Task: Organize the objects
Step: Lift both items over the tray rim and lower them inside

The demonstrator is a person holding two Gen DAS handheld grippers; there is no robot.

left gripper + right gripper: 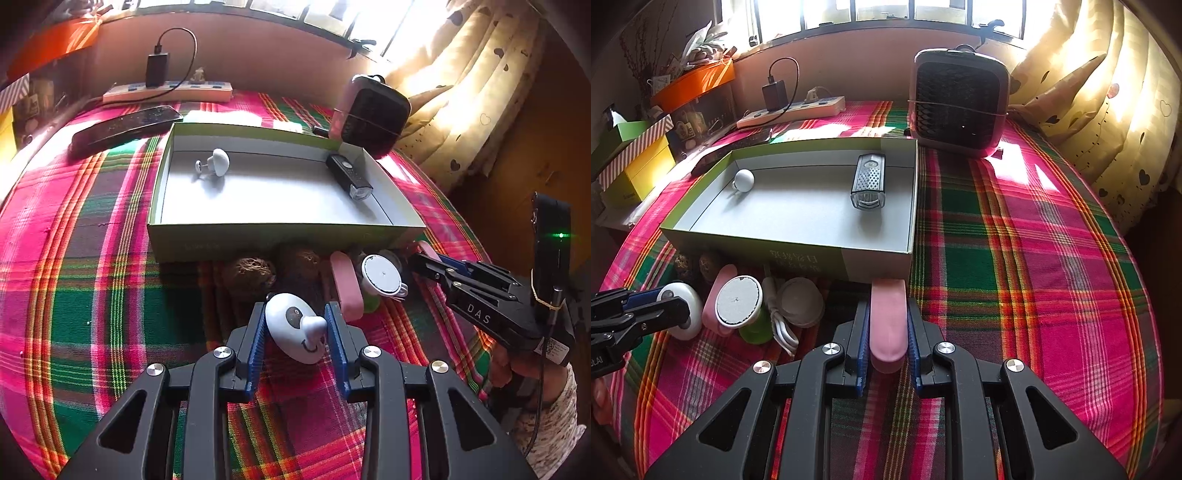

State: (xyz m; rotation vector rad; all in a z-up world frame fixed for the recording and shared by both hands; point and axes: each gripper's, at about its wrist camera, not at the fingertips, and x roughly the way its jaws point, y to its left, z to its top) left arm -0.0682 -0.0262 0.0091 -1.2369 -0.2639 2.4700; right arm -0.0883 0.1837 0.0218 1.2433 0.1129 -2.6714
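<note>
Pink case clamped between right gripper pads, long axis along the fingers, far tip touching or just short of the green box near wall; box lies straight ahead. White smiley earbud holder sits between left gripper pads; contact likely, not certain. Left view shows a second pink case beside the round white charger. Right view alone shows bike light and white earbud clearly inside box.

Torch in box; fan behind.
</note>
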